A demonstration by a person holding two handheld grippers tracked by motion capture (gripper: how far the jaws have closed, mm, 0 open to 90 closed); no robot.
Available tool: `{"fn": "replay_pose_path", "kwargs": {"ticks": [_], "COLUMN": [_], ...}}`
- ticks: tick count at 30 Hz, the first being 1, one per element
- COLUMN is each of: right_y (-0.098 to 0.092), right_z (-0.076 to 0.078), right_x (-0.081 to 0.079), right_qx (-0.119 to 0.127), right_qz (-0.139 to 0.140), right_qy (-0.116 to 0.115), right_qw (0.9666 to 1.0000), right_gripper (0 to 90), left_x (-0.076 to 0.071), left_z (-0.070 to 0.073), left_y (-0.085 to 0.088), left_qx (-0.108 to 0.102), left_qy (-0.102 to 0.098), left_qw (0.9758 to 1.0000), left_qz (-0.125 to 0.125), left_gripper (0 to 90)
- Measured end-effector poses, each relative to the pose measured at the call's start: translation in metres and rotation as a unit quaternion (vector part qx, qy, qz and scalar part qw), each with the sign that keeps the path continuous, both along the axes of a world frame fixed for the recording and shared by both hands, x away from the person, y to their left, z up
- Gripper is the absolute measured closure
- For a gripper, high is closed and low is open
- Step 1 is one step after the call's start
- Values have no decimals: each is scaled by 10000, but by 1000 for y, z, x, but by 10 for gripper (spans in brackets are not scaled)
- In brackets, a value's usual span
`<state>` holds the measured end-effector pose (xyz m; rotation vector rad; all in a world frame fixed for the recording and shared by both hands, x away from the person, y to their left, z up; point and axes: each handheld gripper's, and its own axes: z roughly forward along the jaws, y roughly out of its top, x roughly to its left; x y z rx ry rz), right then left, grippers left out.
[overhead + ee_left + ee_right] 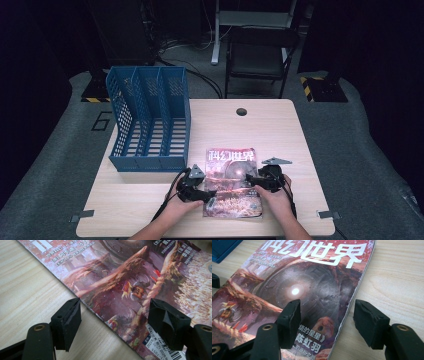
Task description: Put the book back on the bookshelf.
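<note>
A magazine (231, 170) with a reddish cover and large white characters lies flat on the wooden table (285, 135), near its front edge. My left gripper (208, 193) sits at the magazine's left edge. In the left gripper view the gripper (113, 312) is open, one jaw over bare wood and the other over the cover (120, 277), neither pad pressing. My right gripper (253, 181) is at the right edge. In the right gripper view it (327, 315) stands open astride that edge, the left jaw over the cover (307, 287), the right jaw over the table.
A blue slotted file rack (150, 120) stands on the table's back left; its corner (222, 247) shows in the right gripper view. A cable hole (241, 111) is at the back middle. A dark chair (260, 55) stands beyond the table.
</note>
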<state>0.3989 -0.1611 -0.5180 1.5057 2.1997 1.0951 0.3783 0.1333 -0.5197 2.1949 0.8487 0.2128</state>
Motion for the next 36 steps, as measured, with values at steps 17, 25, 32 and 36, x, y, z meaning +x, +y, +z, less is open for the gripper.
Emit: {"fn": "replay_pose_path", "kwargs": {"ticks": [17,25,32,36], "right_y": [8,13,5,3], "right_z": [-1,-1,-1,0], "right_x": [-4,-4,-2,-1], "right_qx": [-135,70,542,631], "right_qz": [-111,-175,-362,-393], "right_qy": [-75,-16,176,217], "right_qw": [9998,9998,9977,9970], "right_gripper": [328,285,326,337], "left_x": [-9,-10,-9,-9], "left_z": [-6,-7,-7,-7], "left_y": [-5,-7,-7,-7], "left_qx": [-106,-152,-103,-104], "left_qy": [-228,-311,-298,-300], "left_qw": [9997,9994,9995,9995], "left_qz": [-43,31,1,0], "left_gripper": [240,240,240,240]}}
